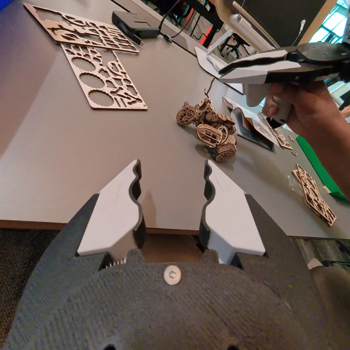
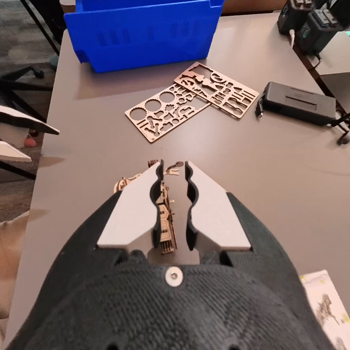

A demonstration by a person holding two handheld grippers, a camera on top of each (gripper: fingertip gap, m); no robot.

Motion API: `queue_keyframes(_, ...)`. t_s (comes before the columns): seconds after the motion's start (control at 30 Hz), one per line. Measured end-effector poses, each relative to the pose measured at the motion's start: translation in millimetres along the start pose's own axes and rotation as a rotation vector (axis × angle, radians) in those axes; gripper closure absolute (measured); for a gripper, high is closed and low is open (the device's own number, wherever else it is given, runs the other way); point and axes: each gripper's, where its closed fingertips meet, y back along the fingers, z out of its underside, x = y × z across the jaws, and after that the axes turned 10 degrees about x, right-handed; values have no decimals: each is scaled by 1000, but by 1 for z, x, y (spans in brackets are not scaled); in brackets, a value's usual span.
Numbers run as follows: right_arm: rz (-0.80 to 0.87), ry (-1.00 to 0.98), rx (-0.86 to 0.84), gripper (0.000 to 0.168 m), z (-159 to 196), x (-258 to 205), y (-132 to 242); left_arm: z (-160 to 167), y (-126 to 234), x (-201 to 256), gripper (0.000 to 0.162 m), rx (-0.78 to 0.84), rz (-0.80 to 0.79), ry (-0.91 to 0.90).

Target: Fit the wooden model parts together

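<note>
Wooden trike [image 1: 207, 130] sits mid-table [image 1: 94, 170], light but fragile, so pinch the chunky body, not the thin handlebar stalk. Your right gripper [image 2: 173, 164] hovers right over it, fingers spread, nothing held. Left gripper [image 1: 172, 162] is open too, near the table edge.

Office or lab workspace. Evidence: grey laminate table [image 1: 94, 161]; carpet floor [image 1: 28, 255]; wheeled office chair [image 1: 233, 47] behind; white monitor stand [image 1: 217, 51]; black power brick [image 2: 297, 103]; battery chargers [image 2: 312, 36]; blue plastic bin [image 2: 144, 37].
</note>
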Motion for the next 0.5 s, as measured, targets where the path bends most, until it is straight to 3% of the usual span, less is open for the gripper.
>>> queue_keyframes(0.23,6,16,-41,147,7,1,-6,0,0,0,96,-1,5,6)
queue_keyframes(0.5,13,8,-7,143,8,-8,19,0,0,2,96,-1,14,9)
